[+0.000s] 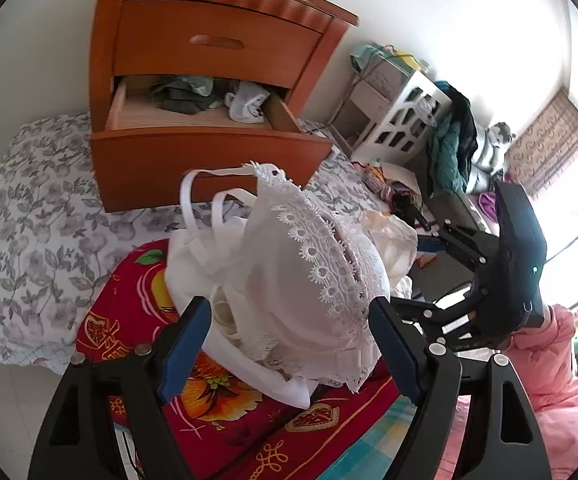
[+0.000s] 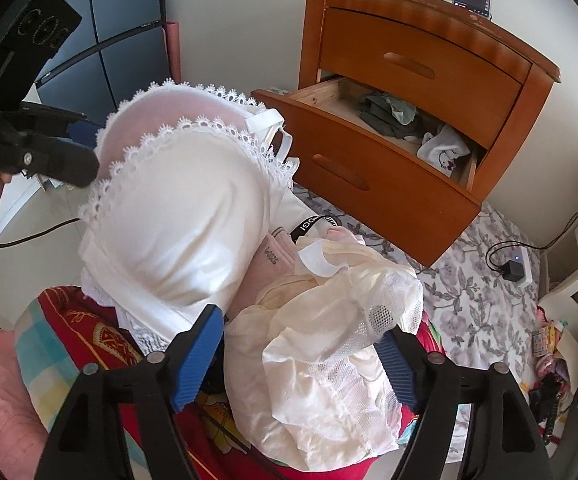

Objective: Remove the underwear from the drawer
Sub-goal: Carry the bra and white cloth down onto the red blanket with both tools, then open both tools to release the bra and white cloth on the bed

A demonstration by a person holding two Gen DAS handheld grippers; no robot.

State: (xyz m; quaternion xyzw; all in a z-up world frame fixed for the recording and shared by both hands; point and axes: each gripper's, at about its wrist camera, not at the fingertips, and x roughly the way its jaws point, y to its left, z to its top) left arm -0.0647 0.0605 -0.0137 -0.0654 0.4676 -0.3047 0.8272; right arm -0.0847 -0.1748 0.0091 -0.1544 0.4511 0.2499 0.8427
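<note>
Already out of the open drawer (image 1: 205,120), a white lace bra (image 1: 289,276) lay on the red cushion (image 1: 137,292). Both grippers stood released: the left gripper (image 1: 289,344) straddled the bra without pressing, and the right gripper (image 2: 301,360) flanked a cream garment (image 2: 329,340) beside it.

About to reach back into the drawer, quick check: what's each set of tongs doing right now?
Left tongs: open, the white lace bra between the fingers but not gripped.
Right tongs: open, over the cream garment, not holding it.
</note>
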